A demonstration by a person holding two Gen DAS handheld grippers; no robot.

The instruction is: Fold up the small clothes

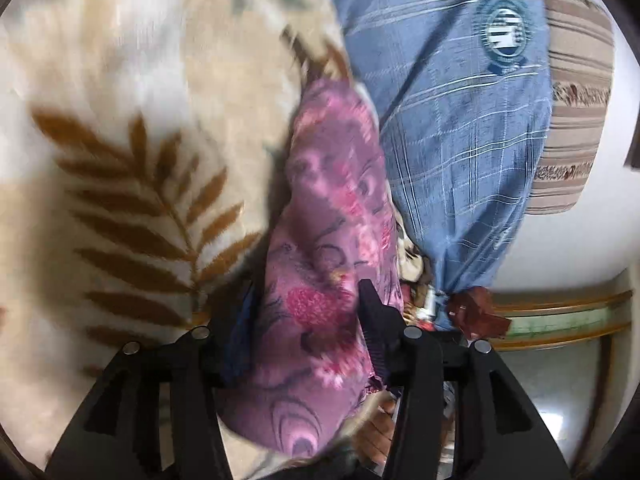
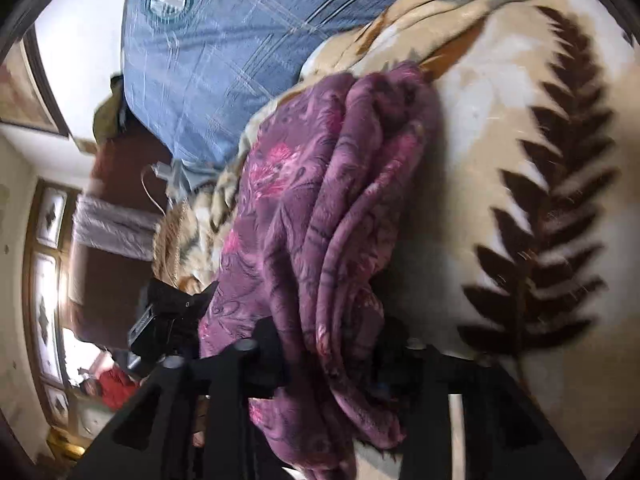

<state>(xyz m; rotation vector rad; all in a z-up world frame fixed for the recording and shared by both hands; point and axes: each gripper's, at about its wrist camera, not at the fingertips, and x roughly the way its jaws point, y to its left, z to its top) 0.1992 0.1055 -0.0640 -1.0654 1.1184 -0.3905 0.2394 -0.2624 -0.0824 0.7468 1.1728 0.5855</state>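
A purple floral garment [image 1: 332, 216] hangs bunched between both grippers, over a cream blanket with brown leaf print [image 1: 132, 184]. My left gripper [image 1: 308, 312] is shut on one end of it; the cloth fills the gap between the black fingers [image 1: 374, 312]. In the right wrist view the same garment [image 2: 332, 216] runs in folds up from my right gripper [image 2: 332, 344], which is shut on its other end. The left gripper [image 2: 168, 320] shows at the left of that view, holding the cloth. Both views are blurred.
A blue checked pillow [image 1: 452, 92] lies beyond the garment on the blanket [image 2: 520, 120], also in the right wrist view [image 2: 224, 52]. A striped pillow [image 1: 576, 112] sits behind it. A wooden window frame [image 2: 44, 288] and wall are at the left.
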